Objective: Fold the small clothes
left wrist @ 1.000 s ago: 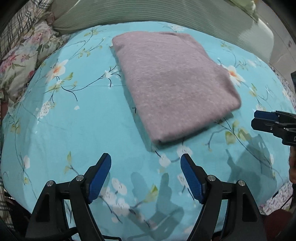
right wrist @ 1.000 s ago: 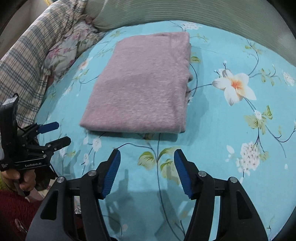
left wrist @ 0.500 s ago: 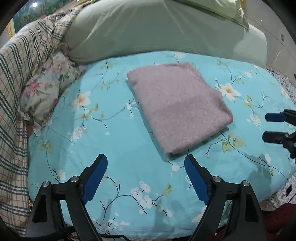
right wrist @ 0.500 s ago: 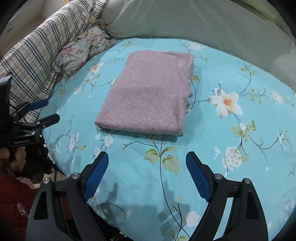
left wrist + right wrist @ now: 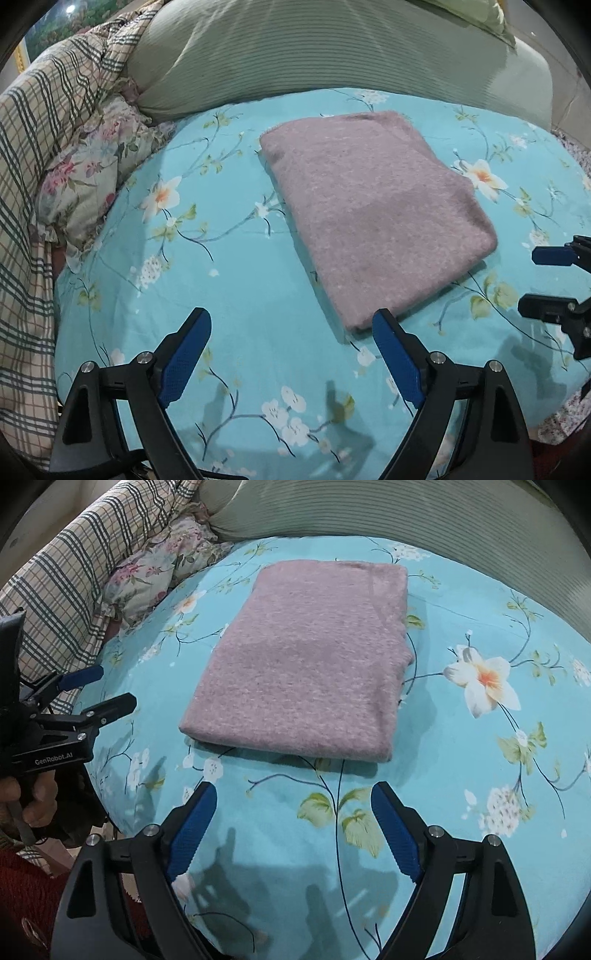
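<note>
A mauve fuzzy garment (image 5: 376,218) lies folded into a flat rectangle on the turquoise flowered bedsheet (image 5: 229,295). In the right wrist view the same garment (image 5: 306,679) sits in the middle of the sheet (image 5: 461,775). My left gripper (image 5: 291,321) hovers open in front of its near corner, with nothing between the blue pads. My right gripper (image 5: 294,792) is open too, just short of the garment's near edge and holding nothing. Each gripper shows in the other's view: the right gripper (image 5: 543,282) at the right edge, the left gripper (image 5: 107,688) at the left.
A green striped pillow (image 5: 314,51) runs along the far side of the bed. A plaid blanket (image 5: 33,147) and a flowered cushion (image 5: 92,173) are heaped on the left. A person's hand (image 5: 22,797) grips the left gripper's handle by the bed's near edge.
Both grippers have drawn back and upward from the garment, so more of the bed shows. Both pairs of jaws stand wider than a second ago. The garment has not moved.
</note>
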Demonstrator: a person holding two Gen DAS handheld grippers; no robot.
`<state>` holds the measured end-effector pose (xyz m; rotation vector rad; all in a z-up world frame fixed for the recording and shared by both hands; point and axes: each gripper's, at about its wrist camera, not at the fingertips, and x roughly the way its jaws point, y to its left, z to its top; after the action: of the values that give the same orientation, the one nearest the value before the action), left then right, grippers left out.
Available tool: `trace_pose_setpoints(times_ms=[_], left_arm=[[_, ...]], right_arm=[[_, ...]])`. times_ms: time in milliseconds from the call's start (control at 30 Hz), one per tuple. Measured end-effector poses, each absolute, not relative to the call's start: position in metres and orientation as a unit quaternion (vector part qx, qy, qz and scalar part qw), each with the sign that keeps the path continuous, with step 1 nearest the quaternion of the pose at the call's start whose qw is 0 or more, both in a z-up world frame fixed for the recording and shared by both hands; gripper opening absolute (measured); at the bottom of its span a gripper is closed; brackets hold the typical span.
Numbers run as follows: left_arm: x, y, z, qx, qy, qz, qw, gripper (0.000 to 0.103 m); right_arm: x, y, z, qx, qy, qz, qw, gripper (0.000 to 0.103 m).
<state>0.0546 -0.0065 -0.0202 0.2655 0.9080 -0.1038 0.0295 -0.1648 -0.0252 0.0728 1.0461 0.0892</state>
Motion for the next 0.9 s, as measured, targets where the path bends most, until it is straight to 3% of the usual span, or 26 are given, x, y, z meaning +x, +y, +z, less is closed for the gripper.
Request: trace_pose_setpoints(times_ms=[900], left_arm=[[0.069, -0.020, 0.008, 0.111, 0.428, -0.047, 0.896, 0.090]], right_arm=[[0.061, -0.157, 0.007, 0.009, 0.479, 0.057, 0.876, 0.086]])
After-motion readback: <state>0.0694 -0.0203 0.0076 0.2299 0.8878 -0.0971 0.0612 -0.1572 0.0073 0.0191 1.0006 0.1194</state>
